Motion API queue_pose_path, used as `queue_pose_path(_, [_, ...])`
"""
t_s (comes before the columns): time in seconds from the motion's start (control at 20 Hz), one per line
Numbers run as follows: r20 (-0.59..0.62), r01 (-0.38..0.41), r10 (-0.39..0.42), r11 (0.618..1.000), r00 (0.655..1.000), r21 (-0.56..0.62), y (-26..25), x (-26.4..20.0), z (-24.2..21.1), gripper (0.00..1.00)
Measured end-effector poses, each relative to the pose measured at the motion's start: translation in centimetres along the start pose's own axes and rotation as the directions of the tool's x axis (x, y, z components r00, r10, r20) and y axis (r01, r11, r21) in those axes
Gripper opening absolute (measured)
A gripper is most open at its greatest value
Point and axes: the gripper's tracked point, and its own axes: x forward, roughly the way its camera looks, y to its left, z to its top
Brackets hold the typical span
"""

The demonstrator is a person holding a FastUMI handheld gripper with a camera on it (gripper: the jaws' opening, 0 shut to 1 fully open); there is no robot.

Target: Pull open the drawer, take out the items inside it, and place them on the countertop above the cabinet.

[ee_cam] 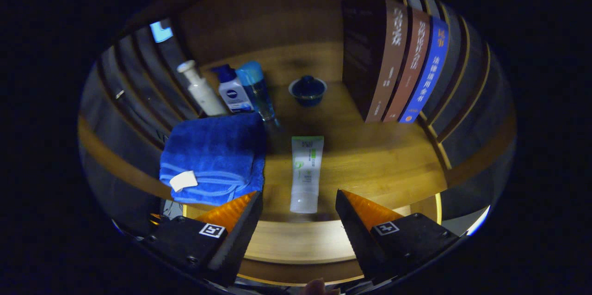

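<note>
The gripper (299, 214) hangs wide and empty over the bench's (379, 165) near edge, the white tube (305, 173) lying just ahead between its fingers. A careless advance could nudge it into the folded blue towel (212, 158) or the bottles (231, 91) beyond.

Round brand logo on small white bottle (232, 94) unreadable, Chinese titles on book spines (407, 68)

you get a dim, warm picture: light pools on the wooden countertop (370, 161) near the gripper (299, 207) with its fingers spread, the far shelf darkens, and edges bow.
</note>
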Motion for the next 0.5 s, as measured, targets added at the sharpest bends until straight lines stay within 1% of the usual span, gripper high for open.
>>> queue_pose_path(0.05, [0.064, -0.007, 0.008, 1.000, 0.998, -0.012, 0.2, -1.9, 0.2, 1.00])
queue_pose_path(0.15, [0.177, -0.048, 0.048, 0.999, 0.983, -0.006, 1.1, -5.2, -0.4, 1.00])
queue_pose_path(0.35, [0.346, -0.123, 0.115, 0.992, 0.931, 0.001, 1.8, -10.9, -3.8, 1.00])
queue_pose_path(0.4, [0.383, -0.122, 0.112, 0.993, 0.917, 0.001, 1.5, -11.8, -5.2, 1.00])
queue_pose_path(0.5, [0.465, -0.096, 0.083, 0.995, 0.882, 0.005, 0.2, -12.9, -7.8, 1.00])
